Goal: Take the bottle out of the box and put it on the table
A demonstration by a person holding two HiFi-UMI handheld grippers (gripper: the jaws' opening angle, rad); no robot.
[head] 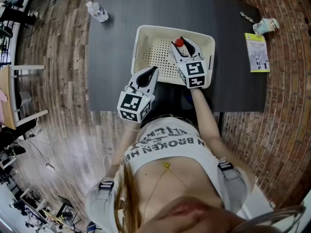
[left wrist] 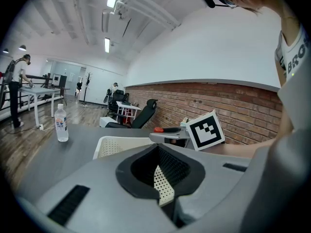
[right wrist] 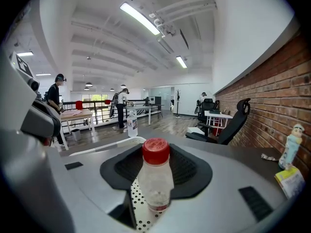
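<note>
One small clear plastic bottle with a red cap (right wrist: 156, 178) stands upright between the jaws of the right gripper (head: 180, 45), and I read them as closed on its body; it's inside the cream perforated plastic box (head: 140, 42), toward the far right side; whether it rests on the holed floor I can't tell; the left gripper (head: 153, 72) hovers at the box's near rim, jaws a slit apart, nothing between them; the box sits on the dark grey table (head: 109, 62).
</note>
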